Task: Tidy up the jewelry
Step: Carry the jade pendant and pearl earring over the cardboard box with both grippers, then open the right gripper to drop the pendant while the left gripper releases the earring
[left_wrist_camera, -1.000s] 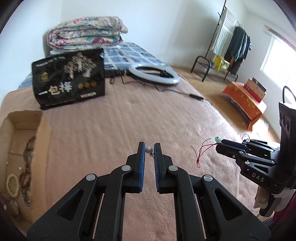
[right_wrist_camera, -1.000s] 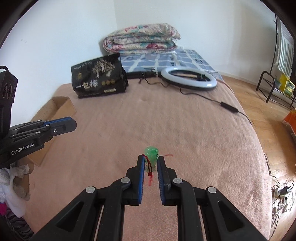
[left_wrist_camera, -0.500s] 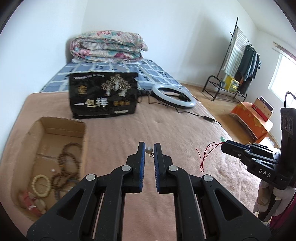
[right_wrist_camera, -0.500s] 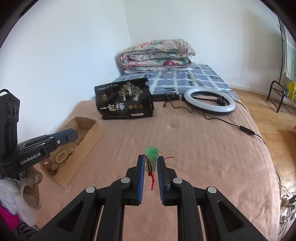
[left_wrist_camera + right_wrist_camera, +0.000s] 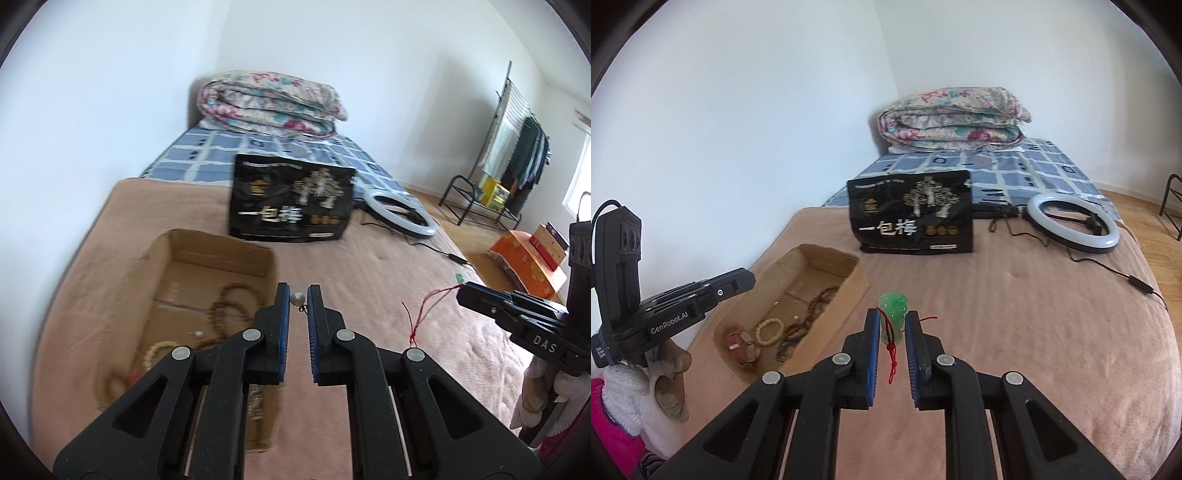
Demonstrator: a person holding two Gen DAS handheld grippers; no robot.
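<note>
My left gripper is shut on a small pearl earring pinched at its fingertips, hovering over the right rim of the cardboard box. Bead bracelets lie inside that box. My right gripper is shut on a green jade pendant whose red cord dangles between the fingers. It hangs above the pink blanket, just right of the cardboard box. In the left wrist view the right gripper shows at the right edge, red cord trailing. The left gripper shows at the left in the right wrist view.
A black printed bag stands behind the box. A ring light with its cable lies at the back right of the bed. A folded floral quilt rests against the far wall. A clothes rack stands on the floor beyond.
Both grippers have swung left and risen toward the cardboard box, which now sits near the middle of both views. Each has kept hold of its piece.
</note>
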